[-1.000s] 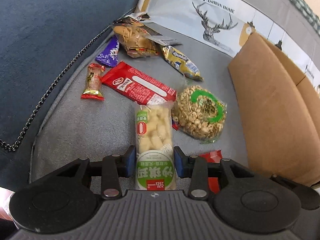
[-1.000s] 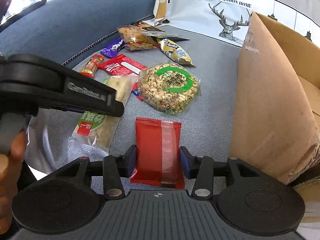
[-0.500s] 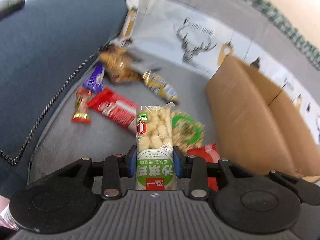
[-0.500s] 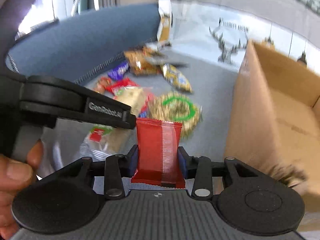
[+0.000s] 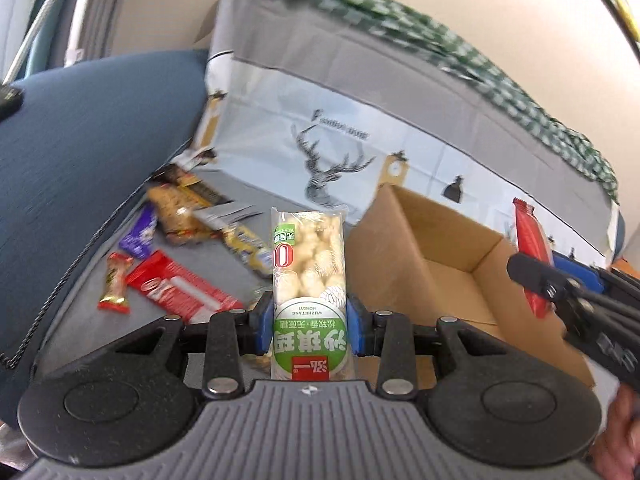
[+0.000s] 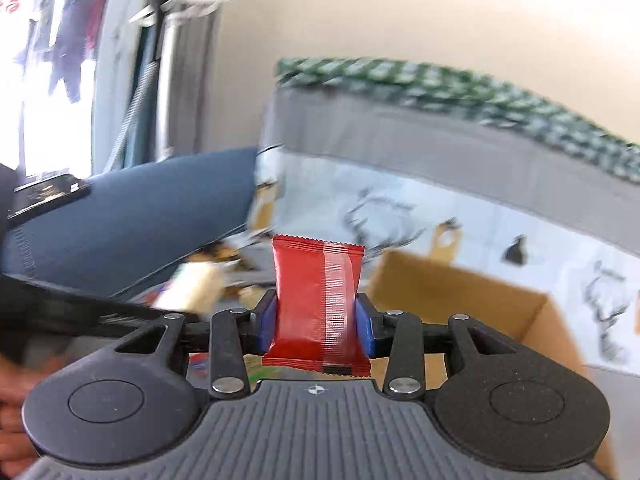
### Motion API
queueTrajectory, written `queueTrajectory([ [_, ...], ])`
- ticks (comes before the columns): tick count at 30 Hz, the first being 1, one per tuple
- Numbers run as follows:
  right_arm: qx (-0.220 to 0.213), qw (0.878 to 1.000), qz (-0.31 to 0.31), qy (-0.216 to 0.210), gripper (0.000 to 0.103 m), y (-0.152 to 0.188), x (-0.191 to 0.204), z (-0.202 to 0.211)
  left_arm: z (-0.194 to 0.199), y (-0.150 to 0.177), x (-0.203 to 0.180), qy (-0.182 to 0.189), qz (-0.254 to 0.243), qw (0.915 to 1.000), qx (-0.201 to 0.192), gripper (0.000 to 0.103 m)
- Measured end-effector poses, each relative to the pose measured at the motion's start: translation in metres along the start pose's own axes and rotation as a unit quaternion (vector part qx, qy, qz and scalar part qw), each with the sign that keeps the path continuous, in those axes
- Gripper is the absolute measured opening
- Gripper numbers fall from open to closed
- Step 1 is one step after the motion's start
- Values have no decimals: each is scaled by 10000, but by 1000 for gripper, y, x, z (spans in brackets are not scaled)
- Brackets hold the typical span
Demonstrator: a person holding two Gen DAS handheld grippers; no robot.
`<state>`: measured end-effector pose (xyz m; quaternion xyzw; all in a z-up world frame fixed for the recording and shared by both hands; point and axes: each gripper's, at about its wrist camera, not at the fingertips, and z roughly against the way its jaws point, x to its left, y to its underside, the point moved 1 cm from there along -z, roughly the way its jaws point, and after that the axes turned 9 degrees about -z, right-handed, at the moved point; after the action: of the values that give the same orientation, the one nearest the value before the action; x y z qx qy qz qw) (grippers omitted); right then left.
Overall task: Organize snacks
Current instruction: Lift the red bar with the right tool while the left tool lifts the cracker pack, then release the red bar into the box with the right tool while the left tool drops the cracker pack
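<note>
So, left gripper (image 5: 308,322) is clamped on the tall clear-and-green pack of puffed white snack pieces (image 5: 307,280), blue pads pinching its lower half, pack standing upright. Right gripper (image 6: 316,324) is pinched the same way on the flat red foil sachet with a clear seam strip (image 6: 318,300), also upright. A second ago both packs lay on the grey sofa seat (image 5: 80,312) with the jaws around them; now both are lifted clear and swung toward the open brown cardboard box (image 5: 440,264), whose inside has come into view. Means both pickups are done, drop-off is next, judging by the task. In the left view the right gripper with its red sachet hangs over the box's far right side; the green pack sits near the box's left wall, not yet over the opening as far as I can tell. Box interior looks bare, plenty of room. Watch the near-left wall edge and the two tools crowding each other. Left behind on the seat: long red wrapper (image 5: 182,286), small red-gold candy (image 5: 115,282), purple packet (image 5: 140,234), yellow bar (image 5: 250,248). Right view blurred.
</note>
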<state>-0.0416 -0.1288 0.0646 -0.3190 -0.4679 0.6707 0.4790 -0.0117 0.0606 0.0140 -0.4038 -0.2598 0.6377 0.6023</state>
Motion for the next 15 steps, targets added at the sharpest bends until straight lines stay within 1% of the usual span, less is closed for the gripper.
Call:
queueTrajectory([
  [2, -50, 9996, -55, 258, 42, -2, -26, -5, 2, -3, -11, 83, -100, 9999, -48, 40],
  [5, 17, 9966, -429, 700, 42, 5, -67, -17, 2, -7, -28, 265, -212, 9994, -88, 40],
  [9, 445, 9854, -1121, 1203, 42, 21, -110, -22, 1, -12, -59, 570, -337, 9977, -164, 40],
  [12, 506, 9795, -1385, 1371, 42, 24, -131, -15, -6, -14, -85, 775, -502, 9955, -213, 40],
  [15, 570, 9759, -1417, 1559, 42, 29, -145, -13, -14, -11, -112, 921, -764, 9925, -261, 40],
])
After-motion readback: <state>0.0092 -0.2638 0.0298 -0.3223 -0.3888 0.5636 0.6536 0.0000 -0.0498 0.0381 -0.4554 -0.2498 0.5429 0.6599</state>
